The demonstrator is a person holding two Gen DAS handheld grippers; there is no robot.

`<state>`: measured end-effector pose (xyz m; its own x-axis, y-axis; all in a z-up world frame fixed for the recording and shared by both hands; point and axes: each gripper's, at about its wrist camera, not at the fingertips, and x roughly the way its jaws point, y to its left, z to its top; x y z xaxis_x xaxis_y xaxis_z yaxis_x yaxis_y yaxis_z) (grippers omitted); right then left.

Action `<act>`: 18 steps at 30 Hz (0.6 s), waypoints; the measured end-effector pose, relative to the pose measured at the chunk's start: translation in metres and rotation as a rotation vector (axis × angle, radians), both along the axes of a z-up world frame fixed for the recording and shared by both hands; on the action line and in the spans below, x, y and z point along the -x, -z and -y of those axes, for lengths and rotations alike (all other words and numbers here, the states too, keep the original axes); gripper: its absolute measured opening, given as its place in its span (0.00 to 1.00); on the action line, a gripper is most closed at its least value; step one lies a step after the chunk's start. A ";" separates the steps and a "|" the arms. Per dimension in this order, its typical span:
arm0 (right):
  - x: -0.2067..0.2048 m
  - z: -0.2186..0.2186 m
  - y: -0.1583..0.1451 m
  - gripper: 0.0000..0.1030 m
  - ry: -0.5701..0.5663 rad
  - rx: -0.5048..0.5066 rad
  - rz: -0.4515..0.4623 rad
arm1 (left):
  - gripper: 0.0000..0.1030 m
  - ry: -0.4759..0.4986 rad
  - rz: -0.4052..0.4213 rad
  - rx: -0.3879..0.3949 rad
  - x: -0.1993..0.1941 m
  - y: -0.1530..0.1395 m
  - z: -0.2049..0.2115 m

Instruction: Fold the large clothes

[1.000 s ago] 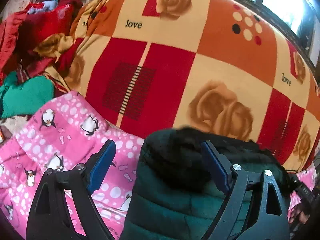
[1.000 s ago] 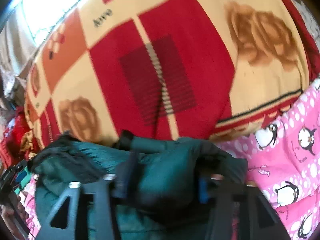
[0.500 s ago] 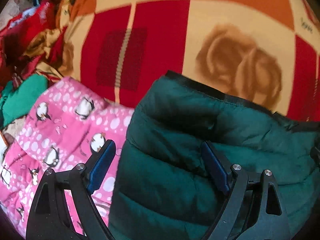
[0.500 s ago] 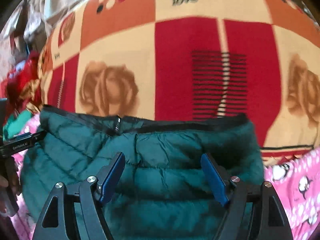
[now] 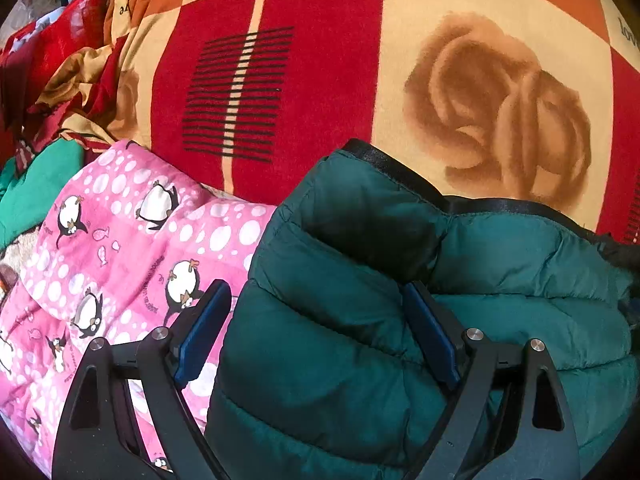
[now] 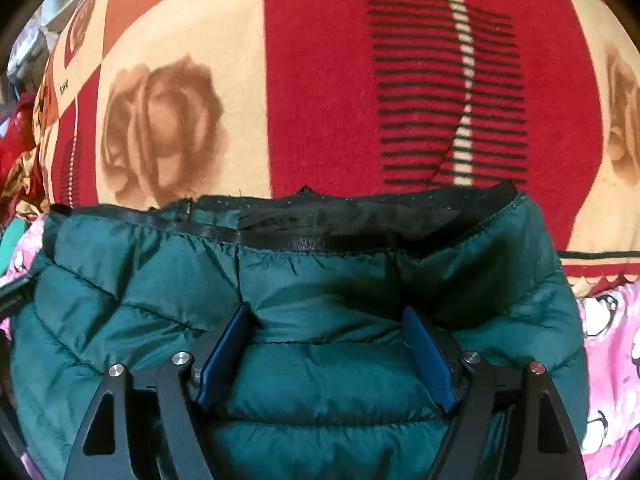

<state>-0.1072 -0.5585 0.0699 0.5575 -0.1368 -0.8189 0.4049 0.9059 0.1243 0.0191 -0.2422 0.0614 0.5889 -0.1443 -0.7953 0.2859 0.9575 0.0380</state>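
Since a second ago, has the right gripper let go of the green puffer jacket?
Yes. The right gripper, earlier clamped on the bunched green puffer jacket, is now open, and the jacket lies spread flat against the rose blanket.

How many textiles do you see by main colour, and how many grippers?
Dark green: 1, jacket
Pink: 1, penguin cloth
Red and cream: 1, blanket
Light green: 1, cloth
Grippers: 2, left gripper, right gripper
Total: 6
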 end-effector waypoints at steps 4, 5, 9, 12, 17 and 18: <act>0.014 0.003 -0.023 0.74 0.022 -0.011 0.064 | 0.85 0.001 -0.003 -0.002 -0.001 0.001 0.000; 0.017 0.005 -0.027 0.74 0.033 0.003 0.068 | 0.85 0.001 -0.004 -0.002 -0.001 0.001 0.000; 0.022 0.024 -0.024 0.74 0.099 0.012 0.040 | 0.86 0.005 -0.009 -0.009 -0.003 0.004 0.002; 0.017 0.031 -0.005 0.75 0.112 -0.010 0.001 | 0.86 0.014 -0.013 -0.017 -0.005 0.006 0.005; 0.012 0.028 0.012 0.78 0.121 0.002 0.023 | 0.86 0.016 -0.012 -0.036 -0.005 0.011 0.009; 0.011 0.027 0.013 0.78 0.122 0.000 0.021 | 0.86 0.017 -0.013 -0.037 -0.005 0.011 0.008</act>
<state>-0.1182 -0.5852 0.0568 0.5541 -0.2041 -0.8070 0.5090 0.8502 0.1344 0.0243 -0.2507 0.0508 0.5758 -0.1248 -0.8080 0.3028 0.9505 0.0690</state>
